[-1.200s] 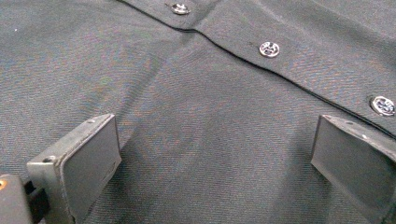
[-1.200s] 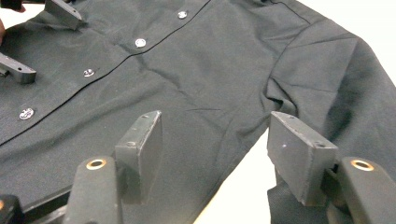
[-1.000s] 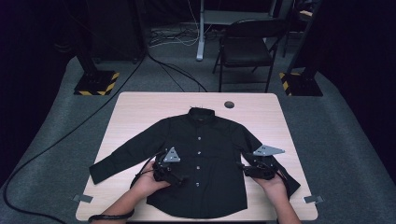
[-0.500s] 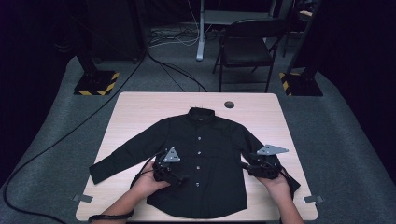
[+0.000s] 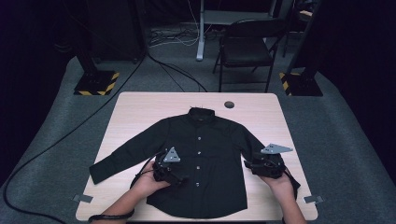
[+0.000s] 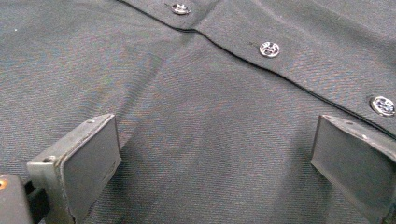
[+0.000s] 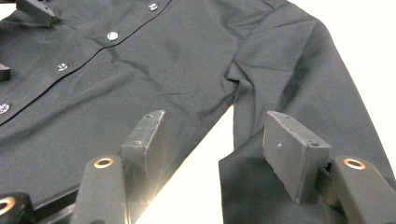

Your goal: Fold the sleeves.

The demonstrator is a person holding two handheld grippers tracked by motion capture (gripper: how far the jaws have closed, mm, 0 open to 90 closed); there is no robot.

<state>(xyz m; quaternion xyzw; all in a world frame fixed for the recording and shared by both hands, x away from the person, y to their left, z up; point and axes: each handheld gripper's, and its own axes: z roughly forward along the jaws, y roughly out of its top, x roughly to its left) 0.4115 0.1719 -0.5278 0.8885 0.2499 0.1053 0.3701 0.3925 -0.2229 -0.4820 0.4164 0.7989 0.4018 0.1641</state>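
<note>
Pale wood tabletop (image 5: 135, 105) sits on grey carpet in a dark room, and a black button-up shirt (image 5: 210, 140) lies spread flat across it, front up, collar toward the top of the frame.

At the bottom left of centre, the left gripper (image 5: 169, 173) rests low on the shirt's front panel, jaws spread wide with smooth cloth between them and the button placket (image 6: 268, 48) just beyond. At the lower right, the right gripper (image 5: 261, 167) also stands wide open, straddling the bare gap where the sleeve (image 7: 308, 84) meets the body side.

Likely risks: closing here, the left could pinch only the top layer or catch a button; the right could grab sleeve and body together, bunching the fabric.

Farther off stands a folding chair (image 5: 247, 46).
</note>
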